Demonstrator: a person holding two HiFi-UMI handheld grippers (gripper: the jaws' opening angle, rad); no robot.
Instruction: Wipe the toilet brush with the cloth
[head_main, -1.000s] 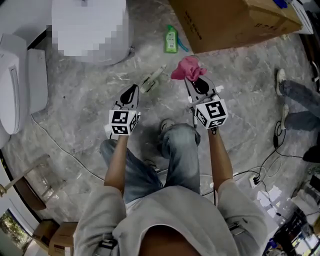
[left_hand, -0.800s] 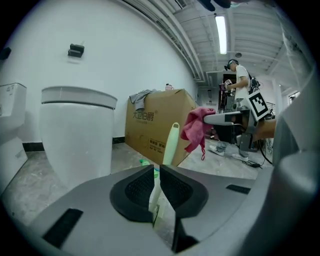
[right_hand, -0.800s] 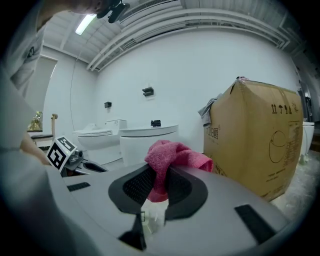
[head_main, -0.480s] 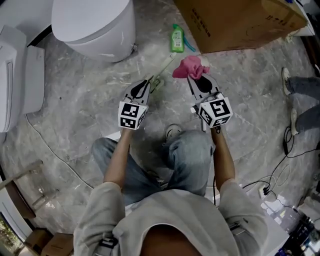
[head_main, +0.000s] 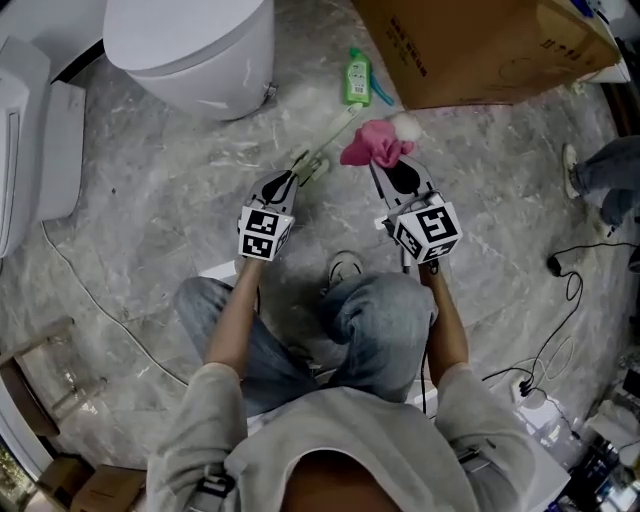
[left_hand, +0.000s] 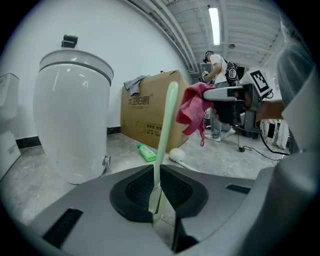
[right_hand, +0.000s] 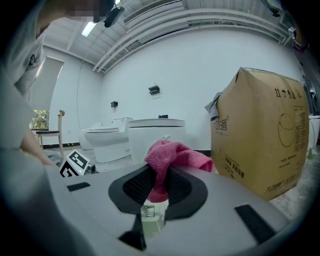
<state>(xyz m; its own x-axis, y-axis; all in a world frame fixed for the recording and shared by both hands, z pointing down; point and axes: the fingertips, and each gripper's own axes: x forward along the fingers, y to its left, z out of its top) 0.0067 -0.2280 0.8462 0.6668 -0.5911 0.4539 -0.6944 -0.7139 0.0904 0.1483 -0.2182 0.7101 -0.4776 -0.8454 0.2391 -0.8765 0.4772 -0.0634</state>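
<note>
Left hand-held gripper (head_main: 283, 182) is clamped on the slim pale green plastic toilet brush (head_main: 328, 140), and it grips near one end, so the long shaft slants up and away to the right. The bunched pink terry cloth (head_main: 375, 143) hangs just right of the shaft's far part. We cannot tell whether the two touch. The right hand-held gripper (head_main: 392, 170) is closed on a fold of that cloth, most of which bulges out past the jaw tips.

We judge the wipe is about to begin, and we see two risks. The shaft is thin and held far from its free end, so sideways pressure from the cloth could swivel it in the jaws or lever it out. The cloth is pinched by one fold only, so dragging it along the plastic could tug it loose onto the grey marble floor (head_main: 170, 200).
</note>
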